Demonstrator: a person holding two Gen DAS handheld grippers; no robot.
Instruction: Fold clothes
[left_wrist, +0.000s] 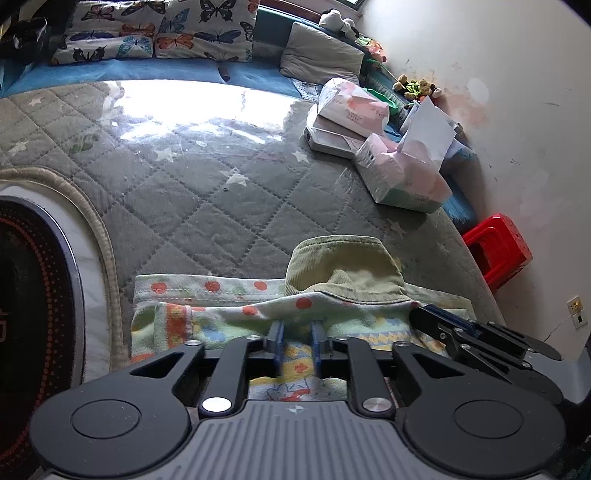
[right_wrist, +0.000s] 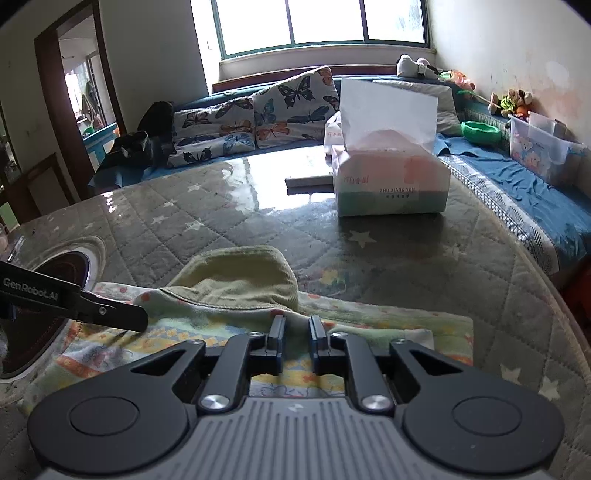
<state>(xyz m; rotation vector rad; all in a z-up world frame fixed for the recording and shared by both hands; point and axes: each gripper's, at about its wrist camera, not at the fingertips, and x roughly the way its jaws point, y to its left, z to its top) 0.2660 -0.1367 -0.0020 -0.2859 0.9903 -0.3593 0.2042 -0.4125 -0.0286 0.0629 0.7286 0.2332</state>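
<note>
Left wrist view: the patterned towel (left_wrist: 236, 321) is clamped by left gripper (left_wrist: 297, 334) and right gripper (right_wrist: 297, 328), half folded over the green garment (left_wrist: 343, 269); flattening remains

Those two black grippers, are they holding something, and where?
Both the left gripper and right gripper pinch the folded-over edge of the colourful printed cloth, each along that near fold.

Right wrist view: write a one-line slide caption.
Right tongs and left tongs at a patterned cloth under a green garment.
</note>
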